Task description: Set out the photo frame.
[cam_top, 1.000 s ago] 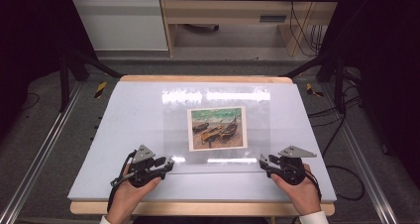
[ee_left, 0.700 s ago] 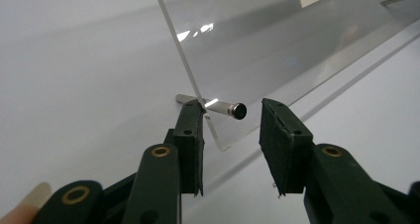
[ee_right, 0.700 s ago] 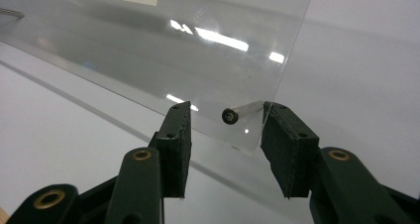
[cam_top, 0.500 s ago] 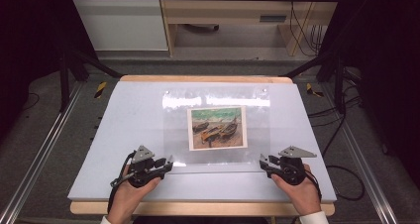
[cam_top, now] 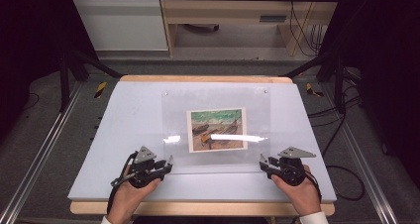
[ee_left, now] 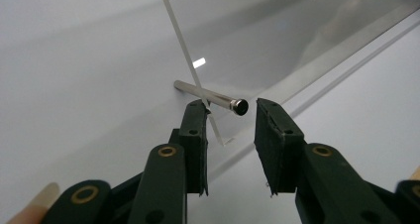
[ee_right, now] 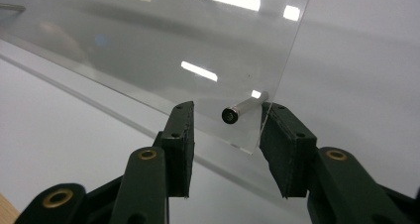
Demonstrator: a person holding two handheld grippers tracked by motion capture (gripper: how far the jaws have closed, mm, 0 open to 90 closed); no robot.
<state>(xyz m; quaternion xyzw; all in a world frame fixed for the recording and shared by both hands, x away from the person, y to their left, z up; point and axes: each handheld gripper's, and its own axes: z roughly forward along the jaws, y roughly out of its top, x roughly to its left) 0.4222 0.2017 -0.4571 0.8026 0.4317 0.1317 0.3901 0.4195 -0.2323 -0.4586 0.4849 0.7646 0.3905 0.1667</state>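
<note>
A clear acrylic sheet [cam_top: 218,102] lies over a picture of boats [cam_top: 217,129] on the white board [cam_top: 133,115]. My left gripper [cam_top: 167,163] is at the sheet's near left corner and my right gripper [cam_top: 263,161] at its near right corner. In the left gripper view the open left gripper [ee_left: 231,107] straddles the sheet's corner [ee_left: 215,130] and a metal pin [ee_left: 210,97]. In the right gripper view the open right gripper [ee_right: 228,110] frames the other corner [ee_right: 247,140] and its pin [ee_right: 242,107]. Neither gripper clamps anything.
Two small pins [cam_top: 166,92] [cam_top: 266,91] mark the sheet's far corners. The board rests on a wooden table [cam_top: 198,208] with metal rails [cam_top: 39,154] on either side. A wooden shelf unit [cam_top: 233,16] and cables [cam_top: 341,169] lie beyond and to the right.
The bright glare on the sheet has slid from its far edge to the picture's lower part, so the sheet's tilt has changed. Both hands stay nearly where they were.
</note>
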